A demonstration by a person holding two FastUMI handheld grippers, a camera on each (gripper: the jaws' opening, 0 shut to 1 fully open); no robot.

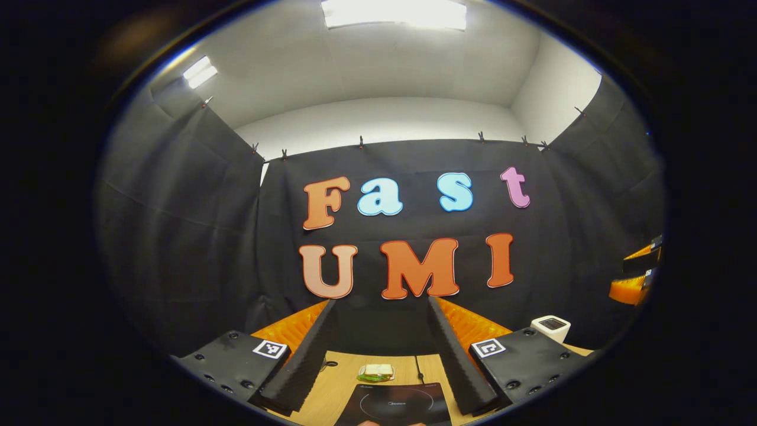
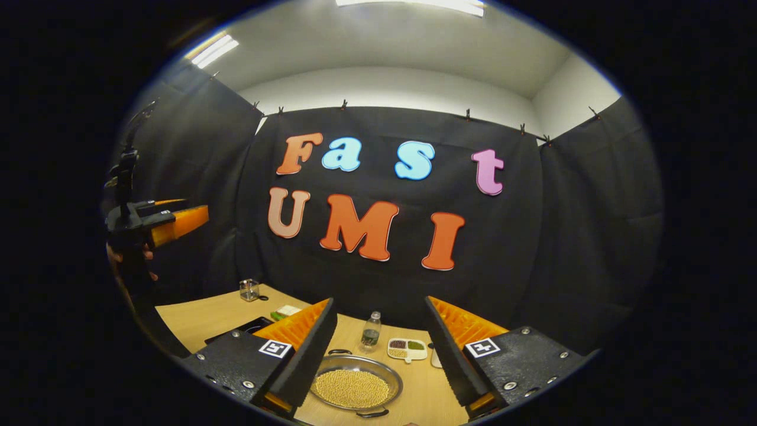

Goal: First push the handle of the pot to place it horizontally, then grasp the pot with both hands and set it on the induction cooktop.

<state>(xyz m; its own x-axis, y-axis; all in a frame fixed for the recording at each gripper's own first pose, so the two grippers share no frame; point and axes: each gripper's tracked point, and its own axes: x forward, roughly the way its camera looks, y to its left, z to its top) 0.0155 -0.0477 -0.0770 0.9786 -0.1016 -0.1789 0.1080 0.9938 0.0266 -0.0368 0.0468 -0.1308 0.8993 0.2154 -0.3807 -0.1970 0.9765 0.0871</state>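
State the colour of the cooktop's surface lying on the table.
Black, with a thin pale ring marked on it; the induction cooktop shows best in the left gripper view.

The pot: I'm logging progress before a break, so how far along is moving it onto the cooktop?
Nothing looks done yet. The pot, filled with small yellowish beads, sits on the wooden table, not on the induction cooktop. In hand: nothing; the right gripper hangs open above the pot, and the left gripper is open above the cooktop. Left: push the handle, grasp with both, set it down.

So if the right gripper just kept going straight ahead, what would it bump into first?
Probably the black cloth wall. The open right gripper points level, above the pot of yellow beans and the small bottle, though depth is hard to judge.
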